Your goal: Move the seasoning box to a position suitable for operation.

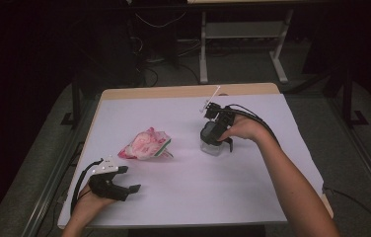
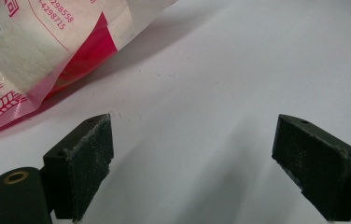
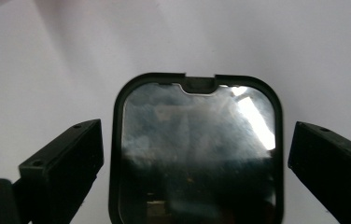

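Your right tool (image 3: 192, 158) straddles the box (image 3: 196, 149), jaws spread for gripping; left tool (image 2: 192, 163), spread, waits near the box-side bag (image 2: 38, 51).

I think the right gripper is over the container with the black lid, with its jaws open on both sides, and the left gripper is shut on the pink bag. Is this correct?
Not quite. The left gripper is open and holds nothing; the left gripper view shows the pink bag lying apart from its jaws. The rest is right: the right gripper has open jaws either side of the container.
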